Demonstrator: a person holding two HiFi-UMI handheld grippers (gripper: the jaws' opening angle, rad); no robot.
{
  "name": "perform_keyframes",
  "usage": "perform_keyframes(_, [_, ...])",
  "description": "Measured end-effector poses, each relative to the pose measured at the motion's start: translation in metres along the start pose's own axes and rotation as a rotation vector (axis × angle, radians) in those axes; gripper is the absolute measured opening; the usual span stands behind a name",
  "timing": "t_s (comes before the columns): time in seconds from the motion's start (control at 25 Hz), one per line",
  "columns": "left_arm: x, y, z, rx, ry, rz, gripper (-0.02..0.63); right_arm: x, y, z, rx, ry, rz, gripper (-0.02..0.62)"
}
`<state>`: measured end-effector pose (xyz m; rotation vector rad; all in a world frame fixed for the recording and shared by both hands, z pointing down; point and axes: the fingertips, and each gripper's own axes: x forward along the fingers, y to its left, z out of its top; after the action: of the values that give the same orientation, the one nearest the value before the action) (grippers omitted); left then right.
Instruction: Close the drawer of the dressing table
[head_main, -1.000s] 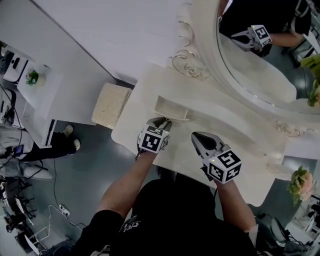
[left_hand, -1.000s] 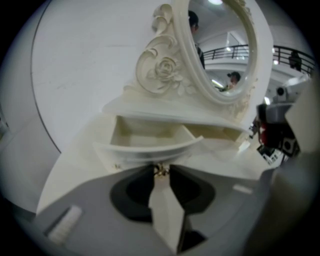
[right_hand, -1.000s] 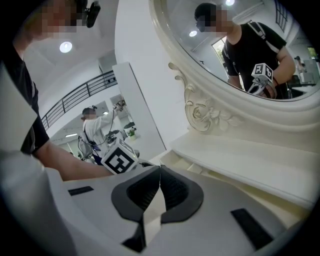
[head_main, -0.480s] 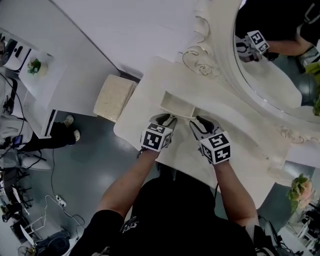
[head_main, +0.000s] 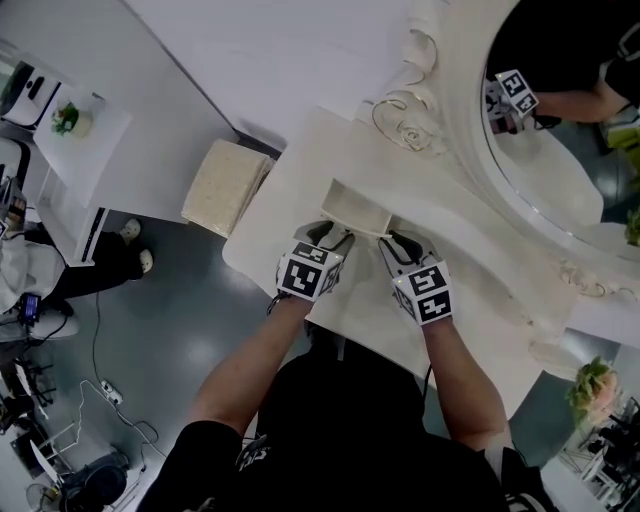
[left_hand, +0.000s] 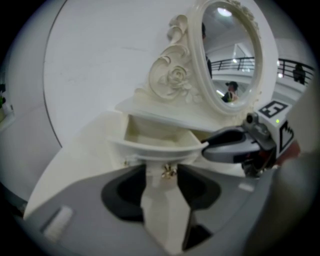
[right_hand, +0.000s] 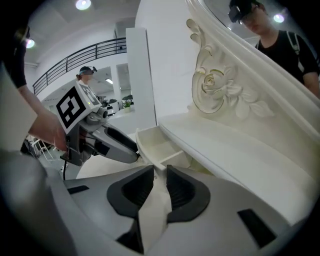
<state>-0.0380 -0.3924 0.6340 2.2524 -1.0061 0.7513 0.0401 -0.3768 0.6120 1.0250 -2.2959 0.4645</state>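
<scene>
Open drawer (left_hand: 150, 145), 12 o'clock: my left fingers (left_hand: 125, 192) opening astride its knob (left_hand: 168, 171), my right fingers (right_hand: 182, 192) closing, unclamped, round its front corner; a skewed push may jam it.

Head view: bright, flat indoor light from overhead, and we see no hard shadows. The cream dressing table (head_main: 300, 185) against the white wall (head_main: 270, 50) gives low contrast, and its top is nearly washed out. The grey floor (head_main: 170, 290) reads darker. Focus is fair, and lines bend a little toward the edges.

Both gripper views: strong fisheye, black vignette in the corners, straight edges bowed. The foreground nearest the lens is out of focus in both. We find the carving further off crisp in the right gripper view and softer in the left.

A ceiling lamp (right_hand: 82, 4) is blown out at the top left of the right gripper view. In the left gripper view a lamp shows as a glare spot near the top of the mirror (left_hand: 232, 55). We spot no motion blur.
</scene>
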Motion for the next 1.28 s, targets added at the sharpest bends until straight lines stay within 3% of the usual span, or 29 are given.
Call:
perform_keyframes(0.4, [0.0, 0.0, -0.001, 0.005, -0.029, 0.001, 0.195, -0.001, 0.004, -0.001, -0.13, -0.02, -0.05, 0.06])
perform_keyframes(0.52, [-0.001, -0.002, -0.006, 0.012, -0.036, 0.007, 0.101, -0.001, 0.014, -0.002, -0.224, -0.002, -0.052, 0.046])
perform_keyframes(0.76, [0.001, -0.002, -0.006, 0.011, -0.05, 0.016, 0.101, -0.001, 0.015, -0.002, -0.326, 0.006, -0.086, 0.046])
perform_keyframes(1.28, [0.003, -0.009, -0.002, 0.066, -0.042, 0.003, 0.101, -0.003, 0.005, -0.003, -0.307, -0.001, -0.102, 0.048])
